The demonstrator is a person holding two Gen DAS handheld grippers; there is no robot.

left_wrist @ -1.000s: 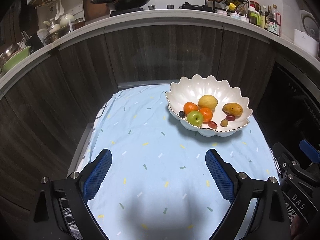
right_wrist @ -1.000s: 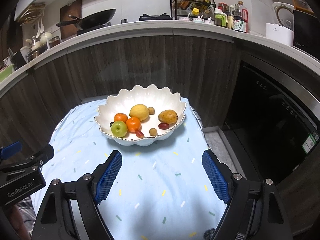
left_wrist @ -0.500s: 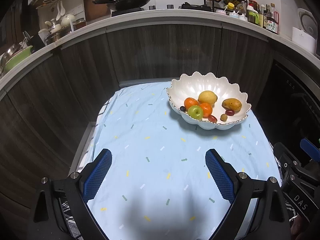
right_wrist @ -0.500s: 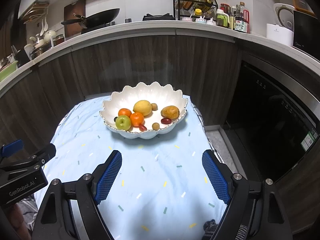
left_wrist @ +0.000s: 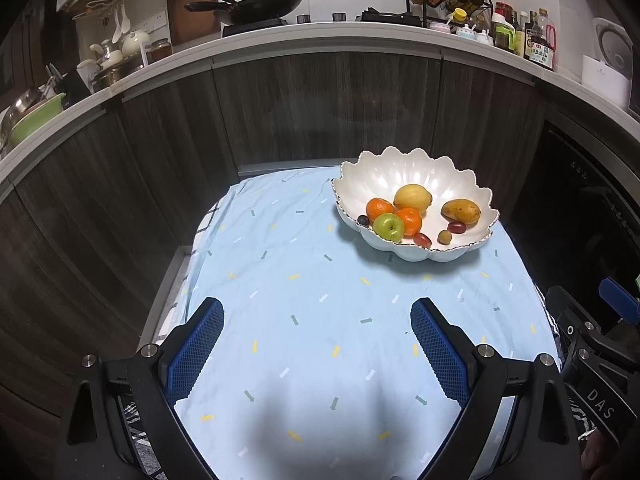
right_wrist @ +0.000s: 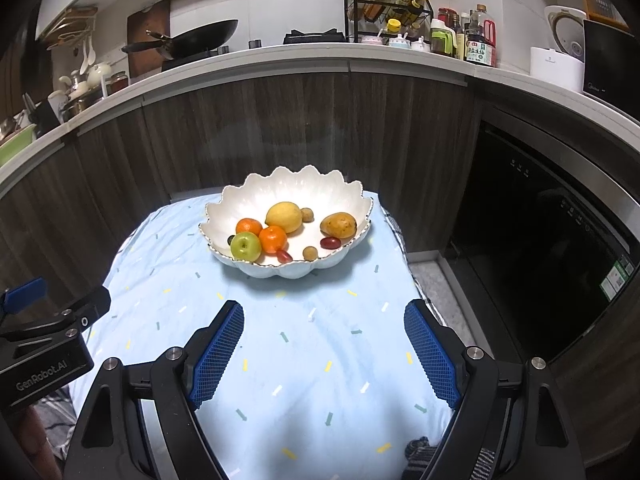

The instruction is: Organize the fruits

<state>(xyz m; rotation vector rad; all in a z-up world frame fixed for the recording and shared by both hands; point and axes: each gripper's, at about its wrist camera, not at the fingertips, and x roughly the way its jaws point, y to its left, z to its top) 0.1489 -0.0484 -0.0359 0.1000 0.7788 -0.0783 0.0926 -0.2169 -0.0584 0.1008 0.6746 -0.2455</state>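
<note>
A white scalloped bowl (left_wrist: 400, 178) (right_wrist: 280, 190) stands at the far right of a small table under a light blue cloth (left_wrist: 312, 320) (right_wrist: 312, 340). Inside lie a lemon (left_wrist: 413, 197) (right_wrist: 284, 218), two oranges (left_wrist: 380, 209) (right_wrist: 273, 239), a green apple (left_wrist: 388, 226) (right_wrist: 245, 246), a yellow-brown mango (left_wrist: 460, 211) (right_wrist: 338, 225), and several small red and tan fruits (right_wrist: 330, 243). My left gripper (left_wrist: 317, 322) and right gripper (right_wrist: 323, 326) both hover open over the near cloth, short of the bowl, with nothing between their fingers.
Dark wood cabinet fronts (right_wrist: 304, 128) wrap close behind and left of the table. A black built-in appliance (right_wrist: 536, 248) stands to the right. The counter above carries a wok (left_wrist: 256, 4), a spice rack (right_wrist: 386, 12) and bottles. Part of the other gripper shows at each view's edge.
Both views have shifted slightly: the bowl sits a little higher and smaller in the frames than a second ago. The fruits keep their places and both grippers stay open.
</note>
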